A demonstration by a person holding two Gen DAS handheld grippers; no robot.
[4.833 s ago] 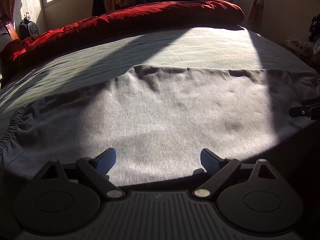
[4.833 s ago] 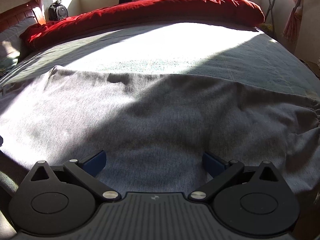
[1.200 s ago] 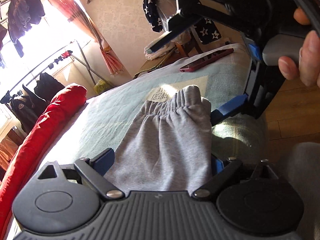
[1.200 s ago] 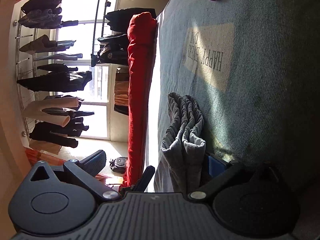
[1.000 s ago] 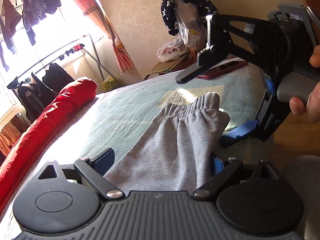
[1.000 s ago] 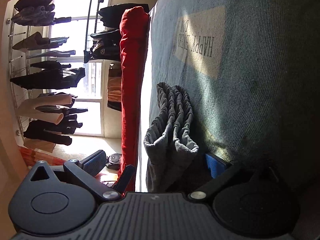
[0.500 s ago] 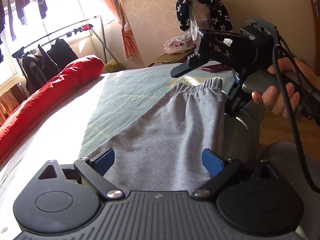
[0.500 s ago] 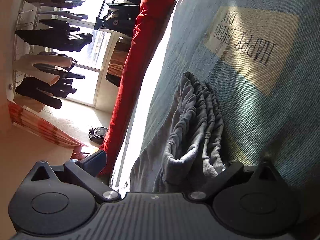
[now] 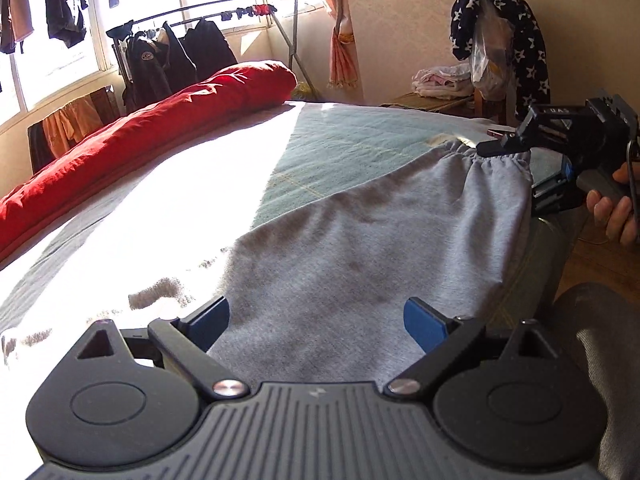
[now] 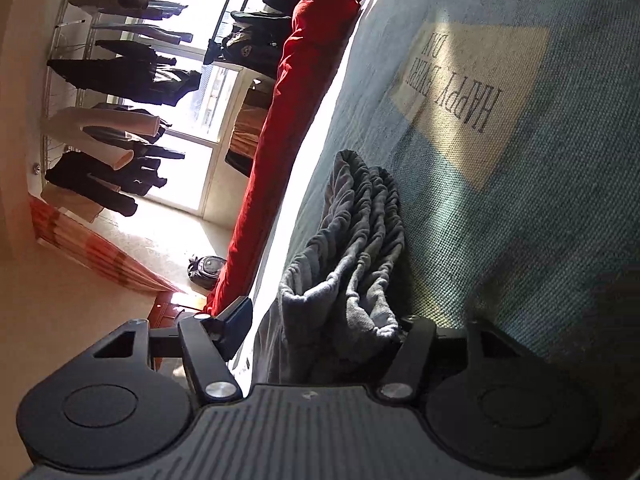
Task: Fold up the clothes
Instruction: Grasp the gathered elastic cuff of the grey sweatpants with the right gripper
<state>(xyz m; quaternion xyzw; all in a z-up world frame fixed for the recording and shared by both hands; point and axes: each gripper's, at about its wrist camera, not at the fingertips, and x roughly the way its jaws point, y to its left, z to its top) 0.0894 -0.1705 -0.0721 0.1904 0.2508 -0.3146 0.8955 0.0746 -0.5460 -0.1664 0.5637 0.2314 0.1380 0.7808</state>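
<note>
Garment: grey sweatpants (image 9: 360,248), folded lengthwise, lie flat on the bed (image 9: 340,140) along its near edge, with the gathered waistband (image 10: 360,216) at the far right end.
Left hand-held gripper (image 9: 316,320): open, with blue pads well apart; the near end of the sweatpants lies between and under them, and no pad presses the cloth.
Right hand-held gripper (image 10: 324,328): at the waistband end, turned on its side; its jaws are closing with the bunched waistband between them. One finger (image 9: 500,146) lies above the elastic, the other is hidden under the cloth. I cannot tell if the pads already press it.
Hand (image 9: 616,208): holds the right gripper's handle, past the bed's right edge.
Quilt (image 9: 140,128): red, rolled along the bed's far side.
</note>
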